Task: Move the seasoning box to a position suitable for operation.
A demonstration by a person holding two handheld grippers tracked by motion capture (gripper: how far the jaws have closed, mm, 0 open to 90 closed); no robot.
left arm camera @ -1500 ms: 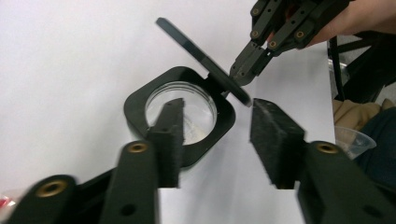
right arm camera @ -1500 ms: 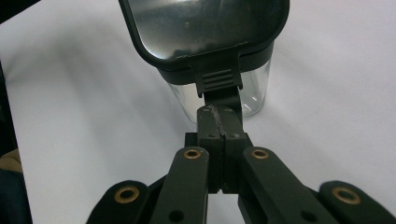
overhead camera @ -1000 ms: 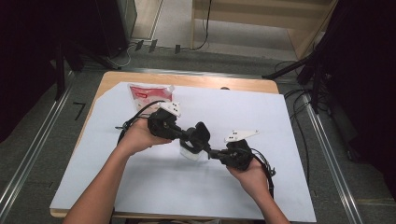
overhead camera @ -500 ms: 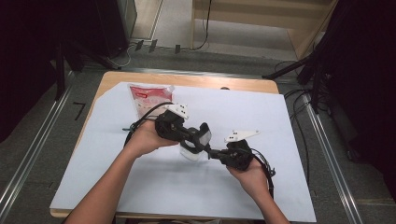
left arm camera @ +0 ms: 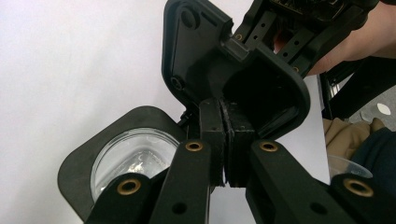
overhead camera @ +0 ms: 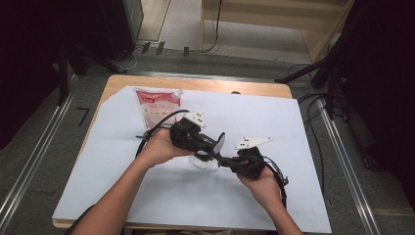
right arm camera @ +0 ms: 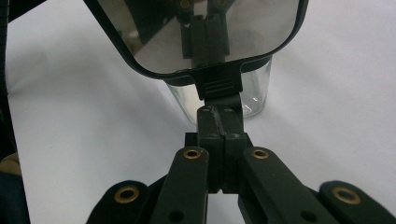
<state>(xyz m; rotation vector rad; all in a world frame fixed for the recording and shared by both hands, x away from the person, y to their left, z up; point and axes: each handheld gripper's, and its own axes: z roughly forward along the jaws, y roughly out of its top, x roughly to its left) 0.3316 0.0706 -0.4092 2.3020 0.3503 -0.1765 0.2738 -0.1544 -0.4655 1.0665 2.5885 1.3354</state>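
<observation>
Overhead, the high view showed the red-and-white bag (overhead camera: 157, 106) lying beyond the clear container (overhead camera: 203, 160), well apart from it on the white sheet (overhead camera: 293, 122). Up close, the right gripper view showed the container's black hinged lid (right arm camera: 201, 32) raised. The right gripper (right arm camera: 219, 126) had its jaws pressed together on the lid's tab. The left gripper (left arm camera: 225, 140), also closed, pinched the lid's edge (left arm camera: 219, 70) above the container (left arm camera: 130, 161).

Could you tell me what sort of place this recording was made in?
Probably a lab or workshop bay set up for recording. A small wooden table under a white sheet stands on grey carpet between floor rails, with cables and dark stands around it.
</observation>
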